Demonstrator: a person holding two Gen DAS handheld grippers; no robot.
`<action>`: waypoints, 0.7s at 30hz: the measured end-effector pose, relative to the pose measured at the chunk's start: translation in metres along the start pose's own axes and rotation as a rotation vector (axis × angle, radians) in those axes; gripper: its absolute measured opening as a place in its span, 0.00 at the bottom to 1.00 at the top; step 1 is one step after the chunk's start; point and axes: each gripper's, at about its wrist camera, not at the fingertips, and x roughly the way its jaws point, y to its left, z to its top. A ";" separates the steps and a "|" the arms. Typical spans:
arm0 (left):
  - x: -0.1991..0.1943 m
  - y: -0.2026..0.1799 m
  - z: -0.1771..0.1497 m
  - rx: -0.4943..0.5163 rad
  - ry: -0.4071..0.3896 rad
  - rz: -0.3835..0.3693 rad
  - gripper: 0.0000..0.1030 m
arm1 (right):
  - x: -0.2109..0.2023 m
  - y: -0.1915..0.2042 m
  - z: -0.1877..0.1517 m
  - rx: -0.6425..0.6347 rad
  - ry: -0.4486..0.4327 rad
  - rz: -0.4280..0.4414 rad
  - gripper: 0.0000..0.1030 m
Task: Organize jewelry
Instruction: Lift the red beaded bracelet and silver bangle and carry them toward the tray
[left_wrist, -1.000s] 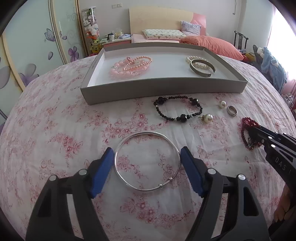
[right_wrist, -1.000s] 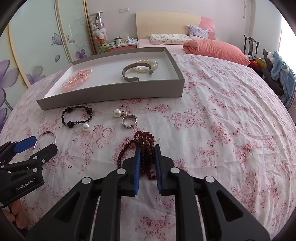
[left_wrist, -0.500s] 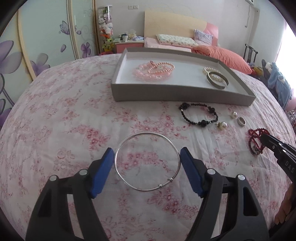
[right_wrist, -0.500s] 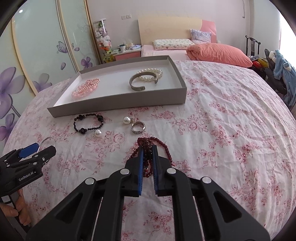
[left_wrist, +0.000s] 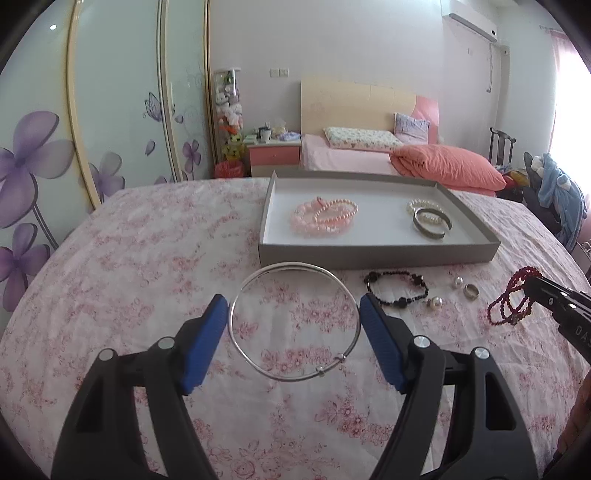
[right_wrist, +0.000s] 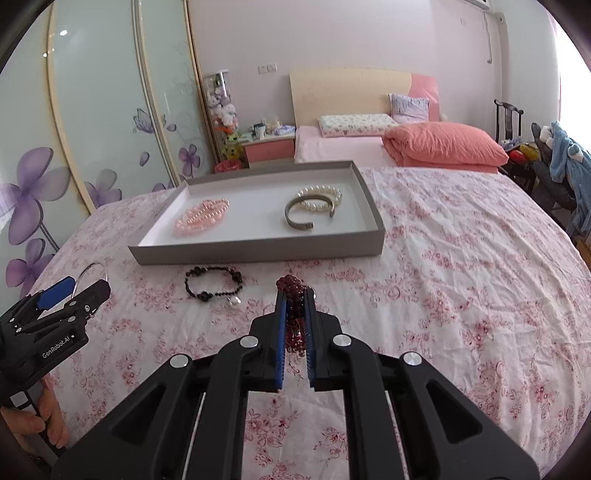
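Note:
My left gripper is shut on a large silver bangle, its blue pads pressing the ring's two sides, and holds it above the bedspread. My right gripper is shut on a dark red bead bracelet and holds it lifted; the bracelet also shows in the left wrist view. The grey tray holds pink bead bracelets, a white pearl bracelet and a metal cuff. A black bead bracelet lies in front of the tray.
Two loose pearls and a silver ring lie on the floral bedspread right of the black bracelet. Behind the tray are a bed with an orange quilt, a nightstand and a wardrobe with purple flowers.
Both grippers have risen from the bedspread, the left with the silver bangle and the right with the red bracelet. The tray now looks lower and farther away in both views.

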 end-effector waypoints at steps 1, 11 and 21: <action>-0.004 -0.001 0.001 0.003 -0.018 0.005 0.70 | -0.003 0.001 0.001 -0.001 -0.014 0.002 0.09; -0.027 -0.009 0.013 0.025 -0.131 0.023 0.70 | -0.027 0.007 0.018 -0.019 -0.134 0.011 0.09; -0.044 -0.014 0.028 0.047 -0.206 0.027 0.70 | -0.042 0.009 0.035 -0.031 -0.216 0.011 0.09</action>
